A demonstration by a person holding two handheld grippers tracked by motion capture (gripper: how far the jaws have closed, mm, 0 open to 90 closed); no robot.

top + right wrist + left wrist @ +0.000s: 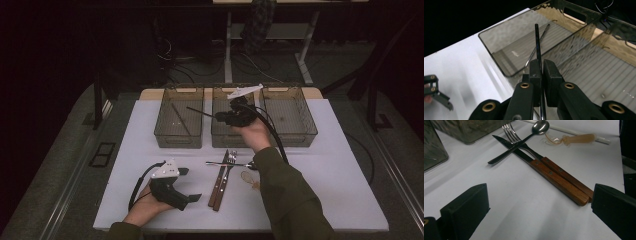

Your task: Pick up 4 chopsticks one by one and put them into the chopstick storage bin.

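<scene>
Risk first: thin black chopstick [537,47] pinched between the right tongs [541,75], clamped near one end, with most of its length cantilevered toward the left bin [506,42]. Held above the seam between the left bin and the middle bin [599,72]; tip over the left bin's floor, where a second black chopstick [537,43] lies slanted. Seen from above as a dark rod [201,111] jutting left from the right tongs [227,117], over the wall between the two bins.

Likely failures, judged from this pose:
- Rotation in the grip: narrow round rod, small pad contact, long lever; any jolt could swing the tip down and off line.
- Snag on the shared wall: too low a pass could catch the rod on the rim and pry it out.
- Release too early: could drop across the rim, half in each bin, or land in the middle bin.
- Release from height: could bounce on the ribbed floor.

Left tongs [539,202] wide open, gripping nothing, resting low over the white surface [519,215], aimed at the wooden-handled knife [544,168] and wooden-handled fork [549,162], lying side by side with a spoon [524,138] crossing them. Risk there: both handles caught in one closure, or the spoon dragged along.
</scene>
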